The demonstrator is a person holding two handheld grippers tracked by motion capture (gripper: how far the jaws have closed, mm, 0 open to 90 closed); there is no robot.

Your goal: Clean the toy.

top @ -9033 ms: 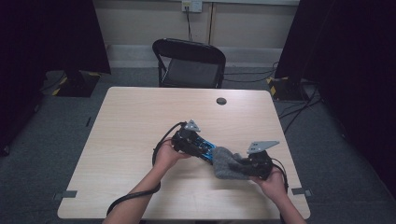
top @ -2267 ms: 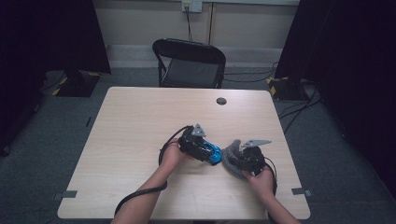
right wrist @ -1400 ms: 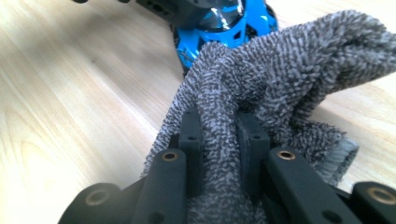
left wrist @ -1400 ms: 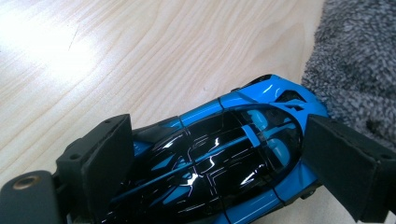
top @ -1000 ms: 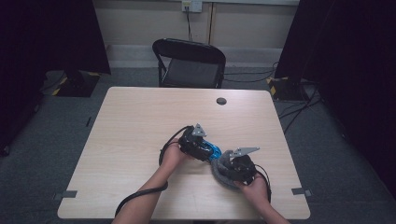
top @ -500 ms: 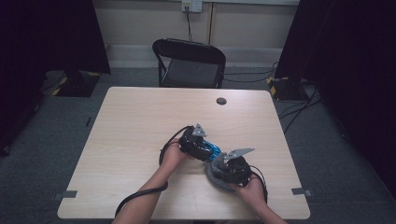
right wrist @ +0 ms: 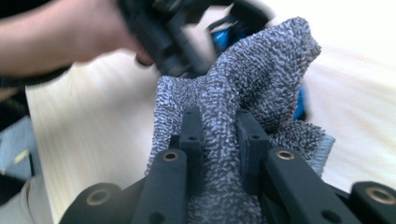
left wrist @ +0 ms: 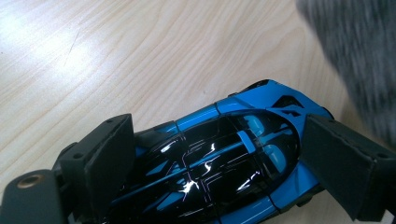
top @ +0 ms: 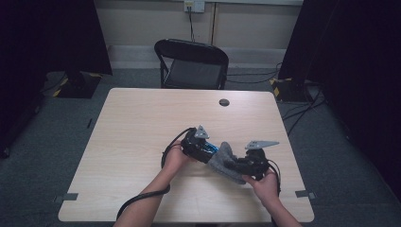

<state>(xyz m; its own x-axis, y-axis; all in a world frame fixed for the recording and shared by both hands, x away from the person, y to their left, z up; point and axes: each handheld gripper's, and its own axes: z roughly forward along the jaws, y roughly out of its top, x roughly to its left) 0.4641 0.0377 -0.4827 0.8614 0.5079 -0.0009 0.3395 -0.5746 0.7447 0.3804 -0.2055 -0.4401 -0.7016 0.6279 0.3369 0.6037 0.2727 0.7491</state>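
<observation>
A blue and black toy car (left wrist: 219, 154) lies on the wooden table (top: 142, 127), with my left gripper (left wrist: 224, 158) shut on its sides. In the high view the left gripper (top: 201, 144) sits near the table's middle with the car (top: 213, 148) poking out to its right. My right gripper (right wrist: 219, 130) is shut on a bunched grey speckled cloth (right wrist: 243, 93). That cloth (top: 226, 160) hangs from the right gripper (top: 236, 165) just right of the car, close to it. A corner of the cloth (left wrist: 359, 51) shows blurred at the top right of the left gripper view.
A small dark round cap (top: 224, 102) sits in the table near its far edge. A black folding chair (top: 191, 64) stands behind the table. Black cables trail from both grippers toward the front edge. The table's left half is bare wood.
The right gripper with the cloth has lifted and shifted right and away from the front edge, off the car's near side. The left gripper and the car have stayed put.
</observation>
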